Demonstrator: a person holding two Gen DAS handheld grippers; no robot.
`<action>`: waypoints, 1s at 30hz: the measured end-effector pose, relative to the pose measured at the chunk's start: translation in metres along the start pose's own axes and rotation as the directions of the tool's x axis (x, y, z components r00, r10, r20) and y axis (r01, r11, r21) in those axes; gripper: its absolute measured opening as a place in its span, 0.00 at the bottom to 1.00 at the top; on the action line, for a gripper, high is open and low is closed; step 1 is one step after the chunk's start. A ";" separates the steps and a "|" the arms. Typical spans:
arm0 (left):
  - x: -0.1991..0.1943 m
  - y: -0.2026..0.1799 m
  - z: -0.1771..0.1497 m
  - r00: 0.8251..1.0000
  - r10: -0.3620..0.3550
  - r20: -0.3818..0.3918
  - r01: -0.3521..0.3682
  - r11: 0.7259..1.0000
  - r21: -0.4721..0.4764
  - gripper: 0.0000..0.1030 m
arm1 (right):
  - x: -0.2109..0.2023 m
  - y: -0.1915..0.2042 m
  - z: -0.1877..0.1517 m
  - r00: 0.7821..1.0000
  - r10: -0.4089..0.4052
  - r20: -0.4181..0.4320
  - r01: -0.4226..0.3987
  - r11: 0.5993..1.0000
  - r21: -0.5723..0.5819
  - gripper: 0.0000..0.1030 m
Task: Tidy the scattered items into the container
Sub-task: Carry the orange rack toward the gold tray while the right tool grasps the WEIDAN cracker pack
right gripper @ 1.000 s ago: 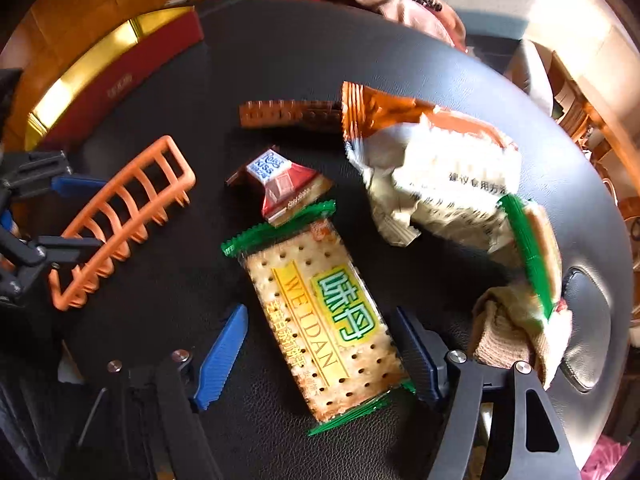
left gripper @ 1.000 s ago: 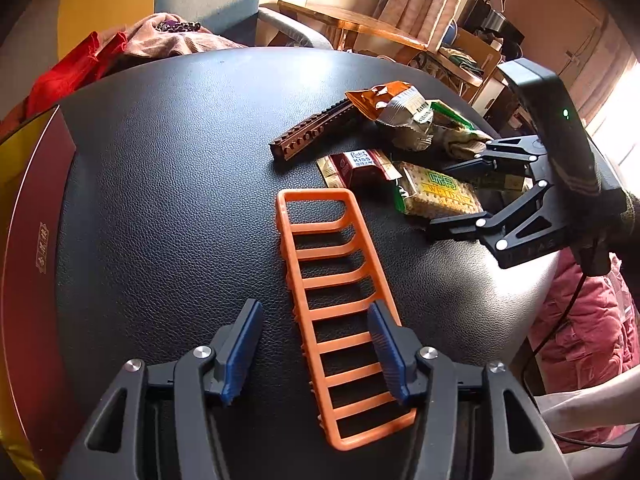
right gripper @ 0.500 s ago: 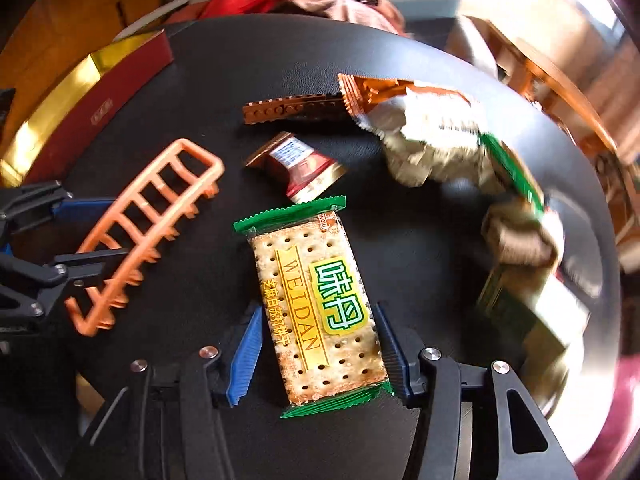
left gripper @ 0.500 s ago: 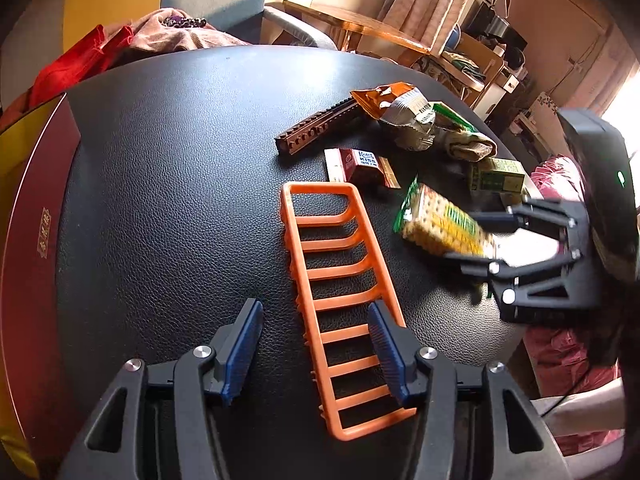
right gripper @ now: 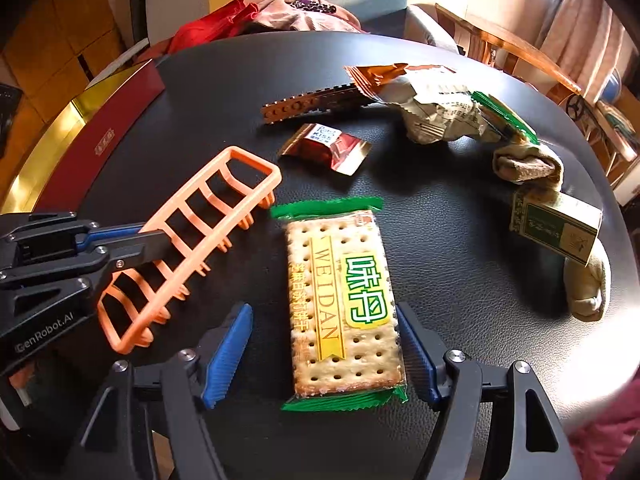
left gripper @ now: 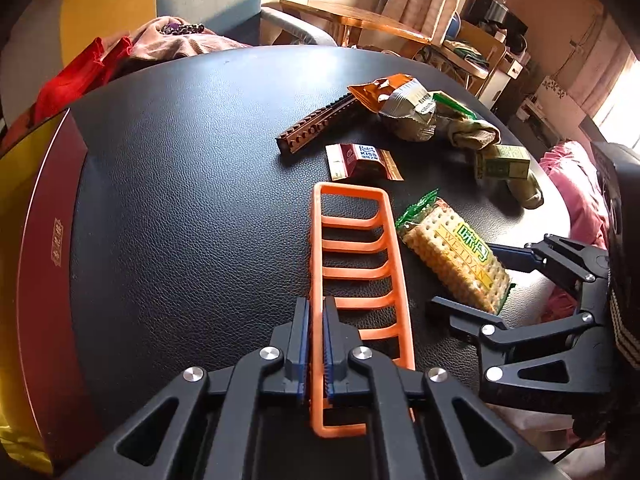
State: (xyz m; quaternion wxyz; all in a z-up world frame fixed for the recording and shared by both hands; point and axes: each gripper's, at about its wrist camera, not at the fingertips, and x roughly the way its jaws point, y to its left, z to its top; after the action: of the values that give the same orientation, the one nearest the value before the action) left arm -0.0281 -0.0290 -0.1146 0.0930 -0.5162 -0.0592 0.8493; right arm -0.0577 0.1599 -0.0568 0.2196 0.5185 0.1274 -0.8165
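My left gripper (left gripper: 316, 344) is shut on one long rail of the orange plastic rack (left gripper: 360, 256); in the right wrist view the rack (right gripper: 192, 236) tilts up off the black table at the left. My right gripper (right gripper: 324, 352) is open, its jaws either side of the green-edged cracker packet (right gripper: 344, 304) that lies flat on the table; the packet (left gripper: 456, 256) also shows in the left wrist view, in front of the right gripper (left gripper: 472, 280). The red and gold box (left gripper: 44, 248) lies at the table's left edge.
Further back lie a brown toothed bar (right gripper: 308, 104), a red candy wrapper (right gripper: 324, 148), a crumpled orange-and-silver wrapper (right gripper: 424, 104), a beige sock (right gripper: 528, 164) and a small green box (right gripper: 556, 228). Red and pink cloths (right gripper: 256, 20) lie beyond the table.
My left gripper has closed on the orange rack's rail and tipped the rack up. My right gripper has opened wider around the cracker packet, which now lies on the table.
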 end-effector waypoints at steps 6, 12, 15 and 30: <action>-0.023 0.014 -0.003 0.998 -0.013 0.059 0.015 0.999 -0.035 0.05 | -0.020 -0.008 -0.004 0.999 0.002 0.038 -0.004 0.999 0.038 0.47; -0.054 0.032 -0.005 0.992 0.014 0.127 -0.004 0.997 -0.073 0.05 | -0.014 0.008 -0.012 0.999 -0.010 0.049 0.007 0.999 0.047 0.47; -0.069 0.046 -0.007 0.986 0.050 0.158 -0.033 0.994 -0.105 0.05 | -0.009 0.017 -0.018 0.998 -0.018 0.053 0.015 0.998 0.056 0.47; -0.109 0.173 -0.032 0.942 0.298 0.151 -0.228 0.904 -0.361 0.05 | -0.031 0.044 -0.033 0.998 -0.033 0.059 0.029 0.998 0.062 0.47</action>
State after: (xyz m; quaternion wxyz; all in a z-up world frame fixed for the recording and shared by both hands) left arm 0.0323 -0.2216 -0.0691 -0.1196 -0.4383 -0.1429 0.8793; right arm 0.0011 0.1426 -0.0418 0.1947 0.4982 0.1038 -0.8385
